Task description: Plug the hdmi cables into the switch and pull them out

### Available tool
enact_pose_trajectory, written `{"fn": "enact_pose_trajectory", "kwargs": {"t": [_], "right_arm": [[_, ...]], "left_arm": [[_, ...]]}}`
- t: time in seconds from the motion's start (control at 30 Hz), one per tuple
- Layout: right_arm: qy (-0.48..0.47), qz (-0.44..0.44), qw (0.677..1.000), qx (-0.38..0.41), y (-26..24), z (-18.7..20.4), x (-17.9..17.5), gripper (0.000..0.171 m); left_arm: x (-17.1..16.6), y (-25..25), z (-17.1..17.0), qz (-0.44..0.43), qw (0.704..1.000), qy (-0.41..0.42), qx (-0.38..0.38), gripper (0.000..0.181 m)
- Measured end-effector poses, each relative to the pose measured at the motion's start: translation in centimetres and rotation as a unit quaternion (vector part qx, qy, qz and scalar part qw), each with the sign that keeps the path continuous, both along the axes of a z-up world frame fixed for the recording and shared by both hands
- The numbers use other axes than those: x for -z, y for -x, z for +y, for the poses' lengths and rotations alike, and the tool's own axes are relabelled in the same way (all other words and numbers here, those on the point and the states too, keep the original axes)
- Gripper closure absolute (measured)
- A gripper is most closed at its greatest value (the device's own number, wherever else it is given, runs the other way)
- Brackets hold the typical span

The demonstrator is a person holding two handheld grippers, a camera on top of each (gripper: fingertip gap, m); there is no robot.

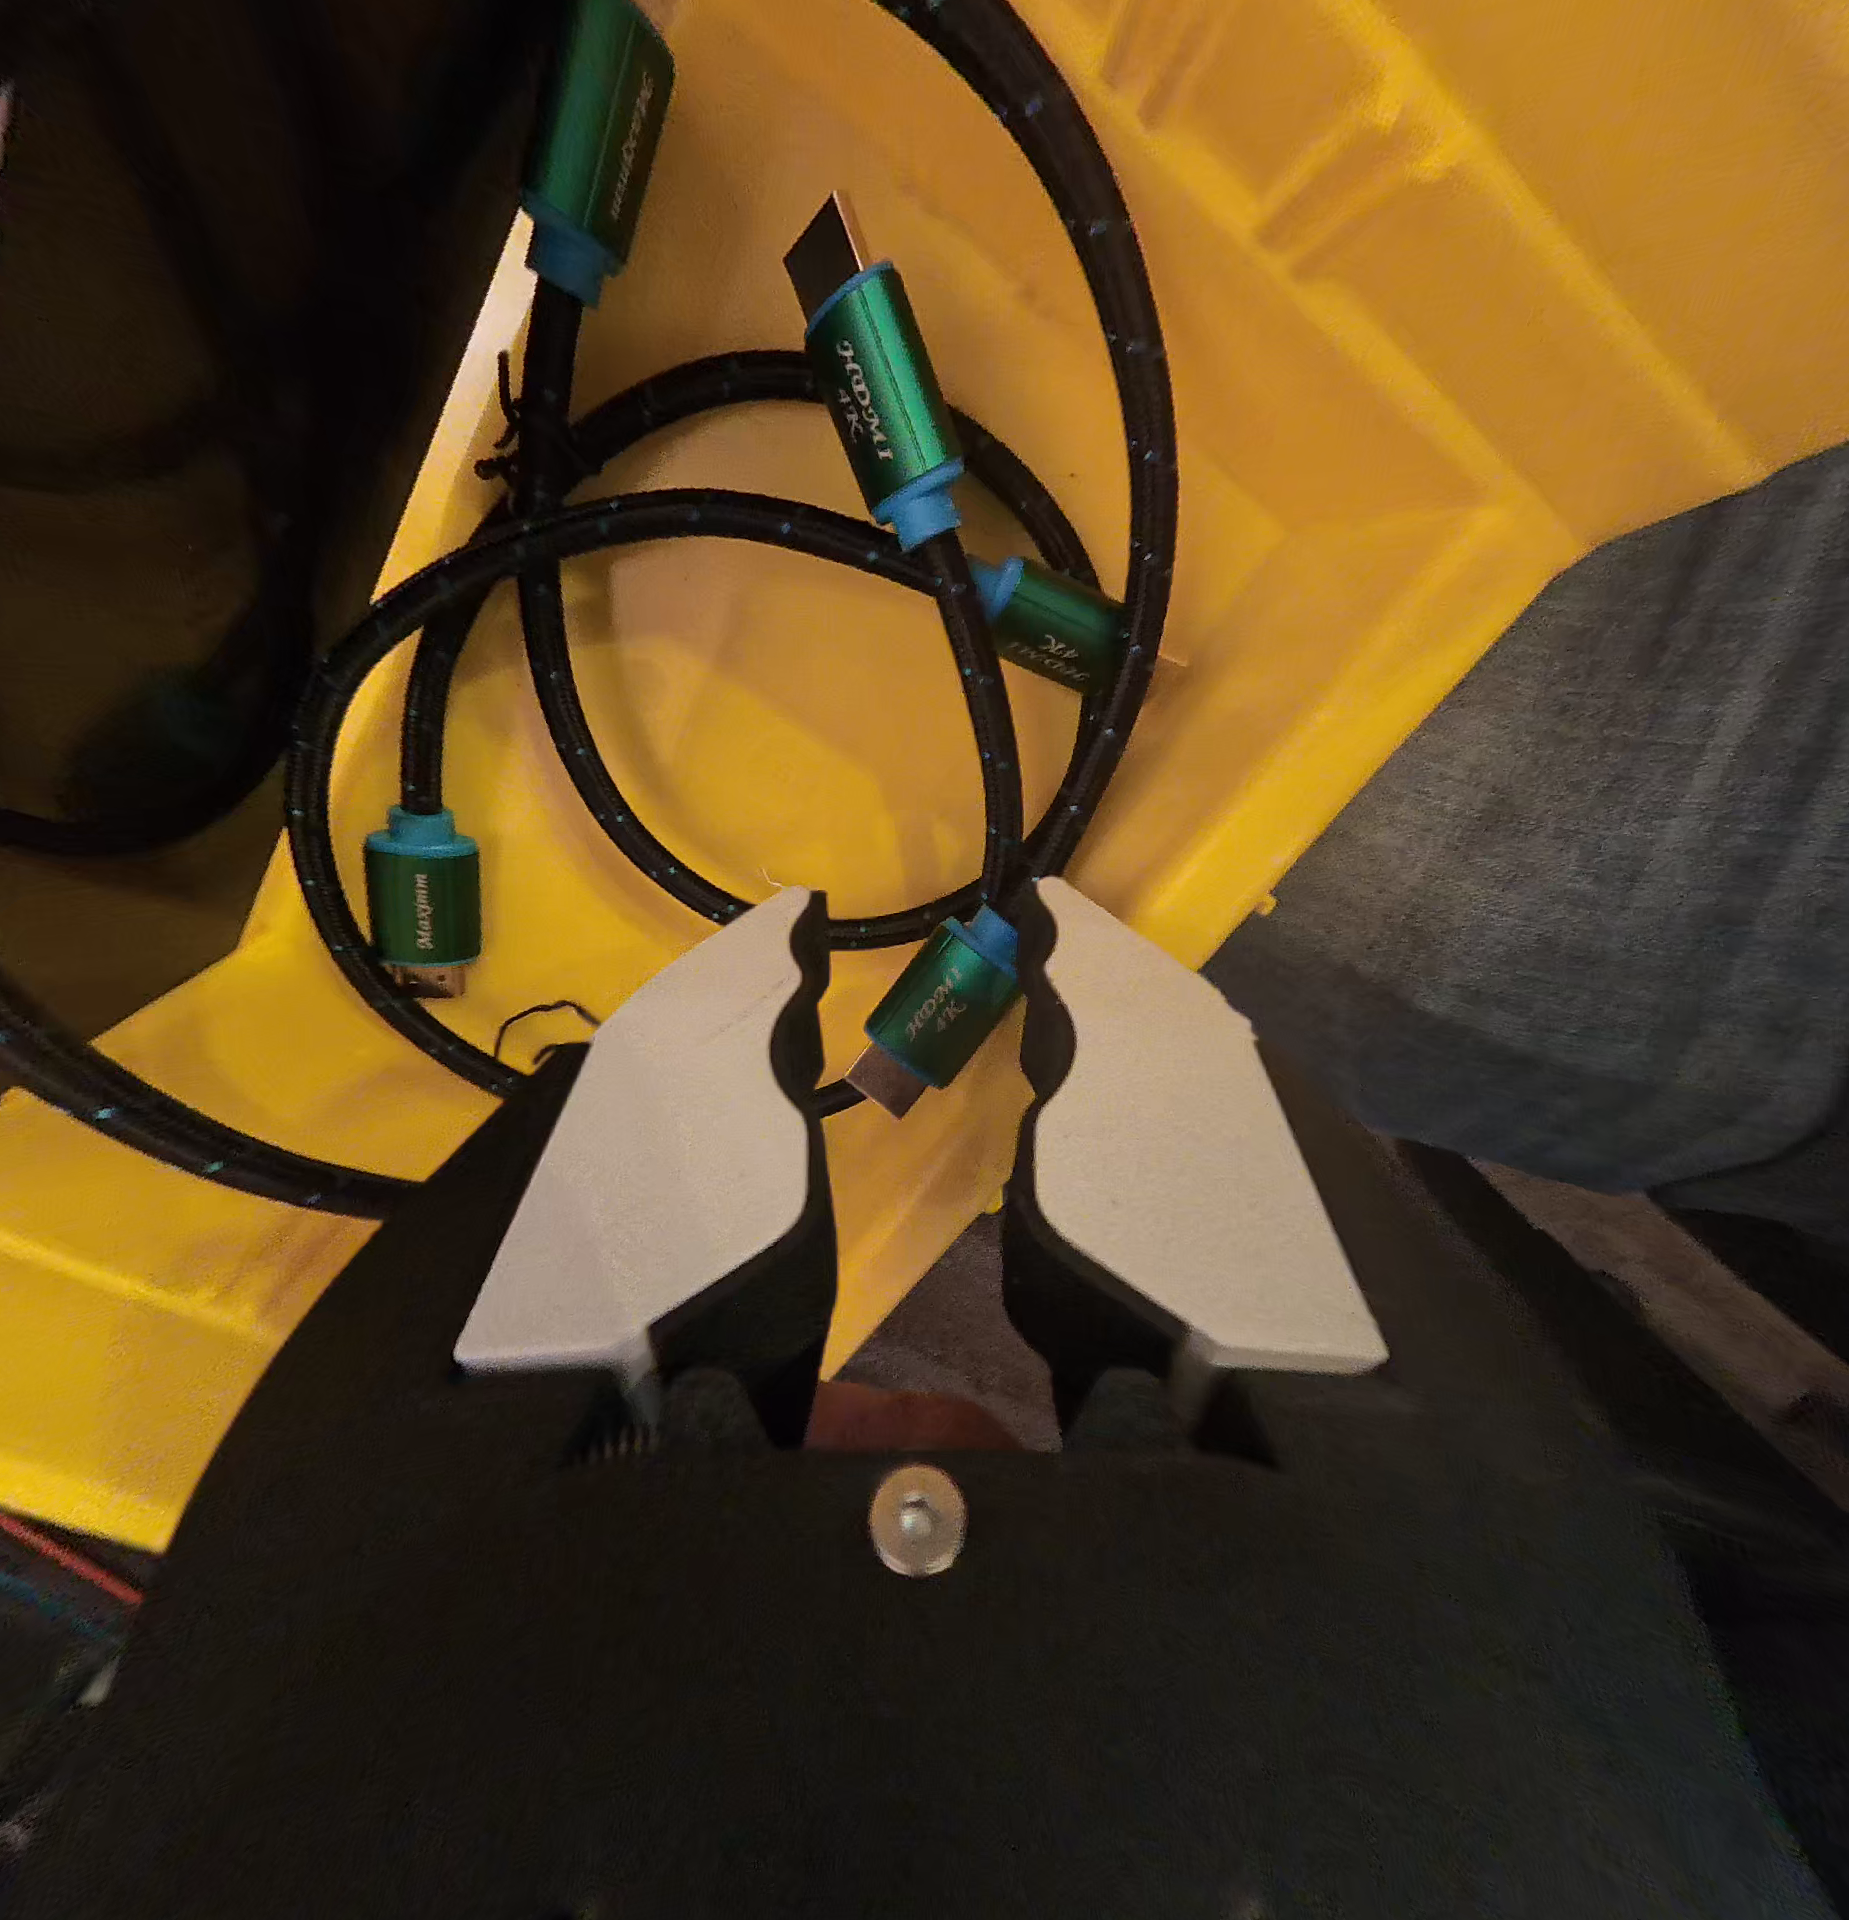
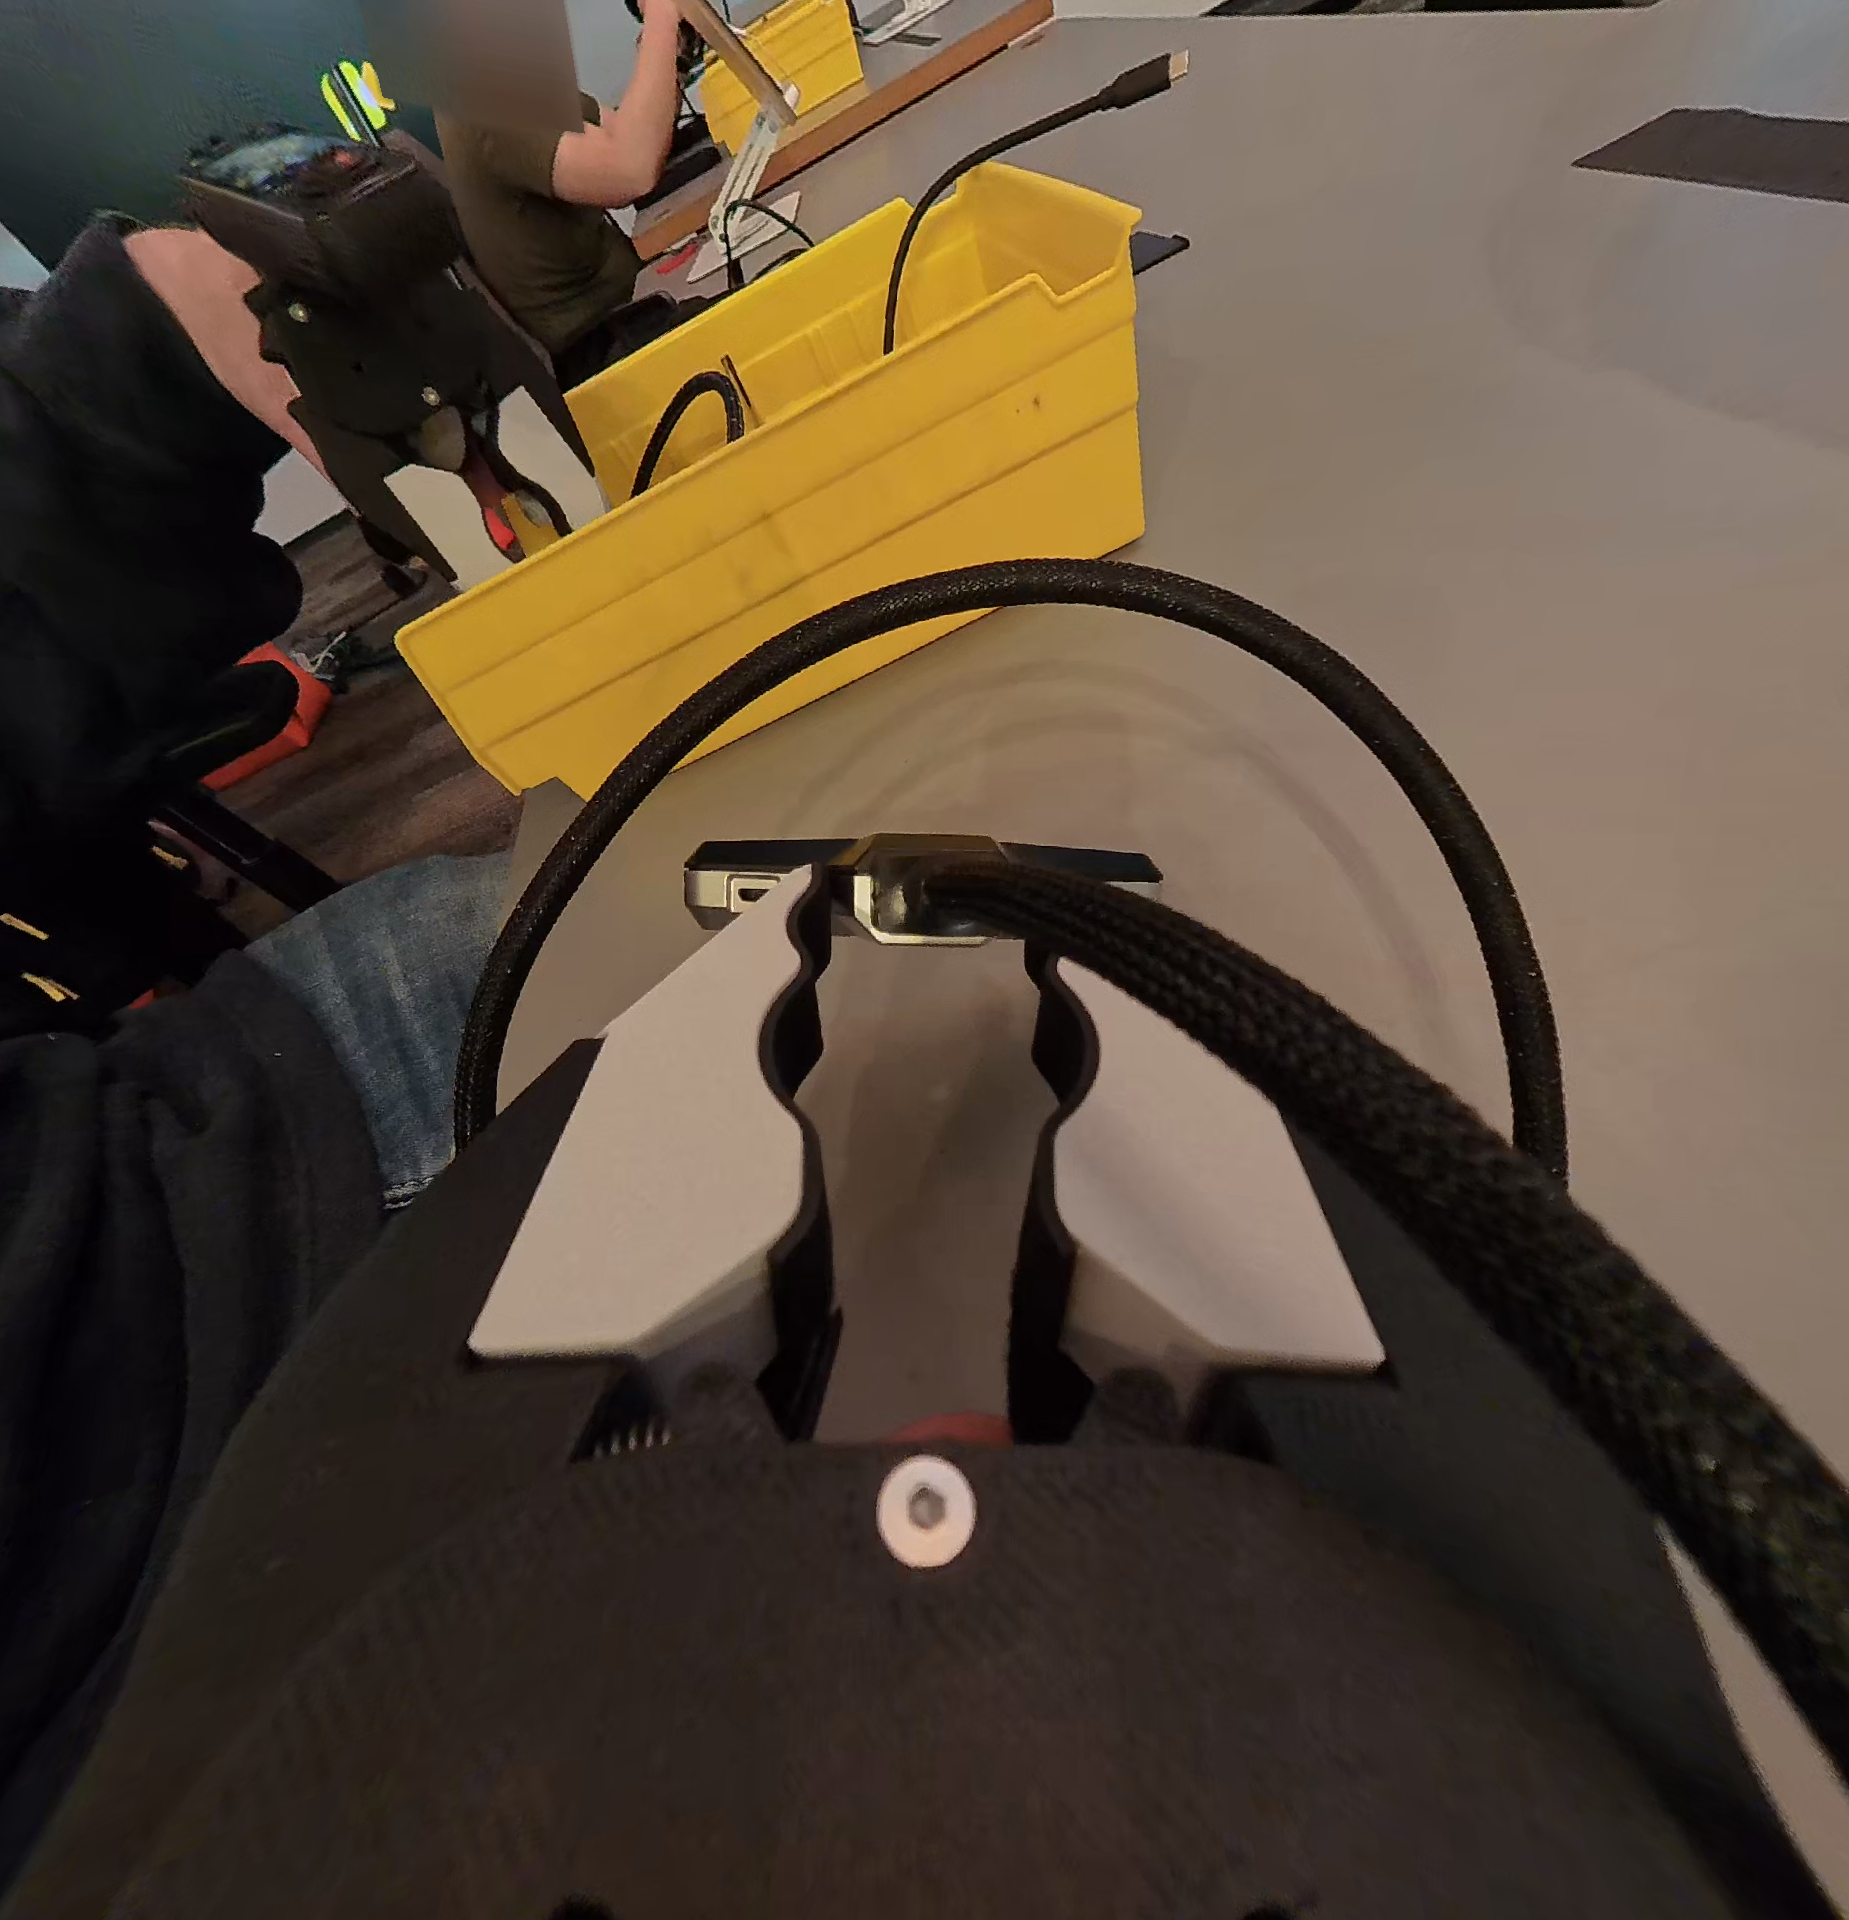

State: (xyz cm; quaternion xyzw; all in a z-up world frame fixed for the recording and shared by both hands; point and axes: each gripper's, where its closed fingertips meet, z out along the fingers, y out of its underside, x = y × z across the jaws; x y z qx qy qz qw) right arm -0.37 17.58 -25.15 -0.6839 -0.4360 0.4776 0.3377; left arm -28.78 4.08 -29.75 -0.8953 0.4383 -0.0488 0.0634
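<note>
Several black braided HDMI cables (image 1: 546,644) with green connectors lie coiled in a yellow bin (image 1: 1315,520). My left gripper (image 1: 920,914) hangs over them with its jaws apart. One green connector (image 1: 941,1013) lies between the fingers, against the right one. Other connectors lie at the upper centre (image 1: 884,405) and at the left (image 1: 421,904). My right gripper (image 2: 925,935) rests low on the grey table (image 2: 1419,520), closed around the metal cable end of the flat switch (image 2: 915,883). The switch's thick black cable (image 2: 1367,1143) runs over the right finger.
The yellow bin (image 2: 847,540) stands on the table beyond the switch, with my left gripper (image 2: 421,416) at its left end. A thin cable (image 2: 1138,88) sticks out of it. A leg in jeans (image 1: 1574,779) is beside the bin. Another person (image 2: 546,187) sits at the back. One gripper's finger ends stand about 30 centimeters off the other's.
</note>
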Motion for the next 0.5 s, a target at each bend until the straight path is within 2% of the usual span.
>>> {"fn": "enact_pose_trajectory", "kwargs": {"t": [0.03, 0.17, 0.3, 0.5], "right_arm": [[0.001, 0.0, 1.0, 0.0, 0.0, 0.0, 0.0, 0.135], [0.001, 0.0, 1.0, -0.001, 0.1, -0.1, 0.0, 0.135], [0.001, 0.0, 1.0, 0.0, 0.2, 0.0, 0.0, 0.135], [0.001, -0.001, 1.0, -0.002, 0.2, -0.2, 0.1, 0.136]], "left_arm": [[0.0, 0.0, 0.0, -0.011, 1.0, 0.005, -0.007, 0.146], [-0.3, -0.7, 0.0, -0.071, 0.997, 0.022, -0.029, 0.134], [-1.1, -2.5, 0.4, -0.104, 0.995, -0.002, -0.004, 0.137], [1.3, -3.2, 1.9, -0.025, 1.0, -0.015, 0.006, 0.154]]}}
